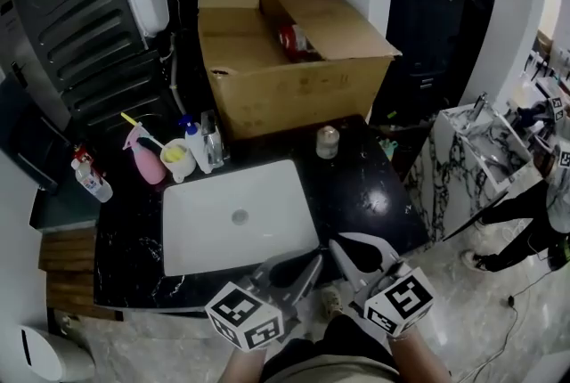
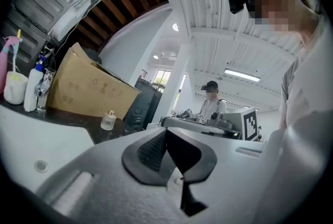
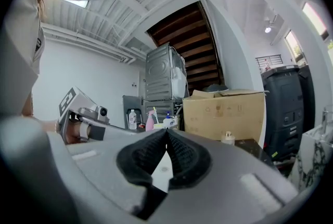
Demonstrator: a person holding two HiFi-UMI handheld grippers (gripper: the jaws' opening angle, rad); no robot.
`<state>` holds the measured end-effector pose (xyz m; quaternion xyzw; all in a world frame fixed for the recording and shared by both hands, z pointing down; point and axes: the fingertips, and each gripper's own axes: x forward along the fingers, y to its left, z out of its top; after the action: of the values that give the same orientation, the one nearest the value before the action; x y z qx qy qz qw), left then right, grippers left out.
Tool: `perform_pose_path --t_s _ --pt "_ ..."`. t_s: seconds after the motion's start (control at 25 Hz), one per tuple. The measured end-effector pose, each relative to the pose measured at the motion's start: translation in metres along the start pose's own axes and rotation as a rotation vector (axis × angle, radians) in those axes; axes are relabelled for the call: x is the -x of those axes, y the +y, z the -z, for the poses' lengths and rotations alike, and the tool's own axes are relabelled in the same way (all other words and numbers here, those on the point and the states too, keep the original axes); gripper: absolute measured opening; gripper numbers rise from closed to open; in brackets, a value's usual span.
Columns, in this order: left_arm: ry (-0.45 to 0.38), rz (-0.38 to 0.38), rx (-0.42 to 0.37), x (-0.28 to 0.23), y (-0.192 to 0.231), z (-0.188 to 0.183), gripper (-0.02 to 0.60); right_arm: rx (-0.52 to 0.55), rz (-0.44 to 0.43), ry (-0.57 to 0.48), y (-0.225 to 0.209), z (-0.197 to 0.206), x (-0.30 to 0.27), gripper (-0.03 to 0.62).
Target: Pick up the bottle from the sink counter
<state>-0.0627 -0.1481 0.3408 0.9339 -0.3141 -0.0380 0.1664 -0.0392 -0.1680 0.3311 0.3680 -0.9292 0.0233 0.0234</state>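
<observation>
Both your left gripper and right gripper are pressed together, empty, at the table's near edge; the small bottle stands upright past the sink's far right corner, seemingly nearer your right gripper.

Head view steeply down — others level, sharing box
</observation>
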Motion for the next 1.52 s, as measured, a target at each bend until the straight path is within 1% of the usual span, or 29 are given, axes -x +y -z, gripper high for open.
perform_pose_path --t_s 0.2,0.44,0.72,0.8,0.88,0.96,1.08,1.28,1.52 --pt "-0.003 -0.030 0.014 -0.030 0.036 -0.013 0.008 0.000 -0.020 0.013 -0.041 -0.001 -0.033 0.003" --pt "-0.008 -0.088 0.028 -0.067 0.081 -0.030 0.008 0.004 -0.047 0.028 -0.092 -0.002 -0.070 0.003" --pt "-0.006 -0.128 0.046 -0.103 0.119 -0.035 0.008 -0.011 -0.083 0.049 -0.138 0.004 -0.103 0.003" --pt "-0.002 -0.150 0.033 -0.113 0.130 -0.035 0.008 -0.016 -0.087 0.057 -0.150 0.007 -0.110 0.003" --pt "0.019 -0.174 0.003 -0.124 0.140 -0.032 0.008 -0.017 -0.093 0.067 -0.163 0.010 -0.117 0.003" --pt "0.027 -0.181 0.002 -0.134 0.148 -0.031 0.008 -0.011 -0.101 0.082 -0.175 0.015 -0.124 0.003" --pt "0.017 -0.177 0.046 -0.146 0.157 -0.029 0.008 -0.015 -0.110 0.107 -0.190 0.023 -0.132 0.003" --pt "-0.004 -0.166 0.145 -0.161 0.169 -0.022 0.008 -0.053 -0.136 0.168 -0.214 0.046 -0.142 0.003" --pt "0.013 -0.189 0.220 -0.176 0.186 -0.005 0.008 -0.065 -0.159 0.222 -0.238 0.068 -0.155 0.003"
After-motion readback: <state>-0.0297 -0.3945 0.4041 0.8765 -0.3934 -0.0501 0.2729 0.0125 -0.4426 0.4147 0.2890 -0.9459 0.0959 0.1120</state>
